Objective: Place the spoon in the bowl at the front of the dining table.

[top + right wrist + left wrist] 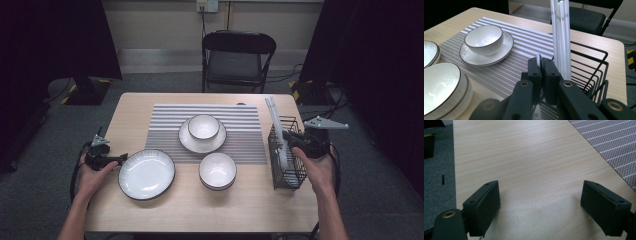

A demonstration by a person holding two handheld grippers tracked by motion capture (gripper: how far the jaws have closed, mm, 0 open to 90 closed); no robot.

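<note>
Right hand-held gripper (540, 65) clamped on a white utensil handle (538, 59) at the wire basket (596, 72)

Left hand-held gripper (540, 195) sits wide open over bare worktop (529, 157), well apart from the basket.

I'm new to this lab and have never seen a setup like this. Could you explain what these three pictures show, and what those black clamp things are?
A person sits at a wooden table and holds a hand-operated gripper in each hand. One picture looks down from above; the other two come from cameras riding on the grippers.

The left gripper rests near the table's left edge with its jaws wide open and nothing between them.

The right gripper is at a black wire basket holding long white utensils. Its jaws are closed on a thin white piece; what it is I cannot tell.

On the table lie a striped placemat, a bowl on a saucer, another bowl and a plate.
</note>
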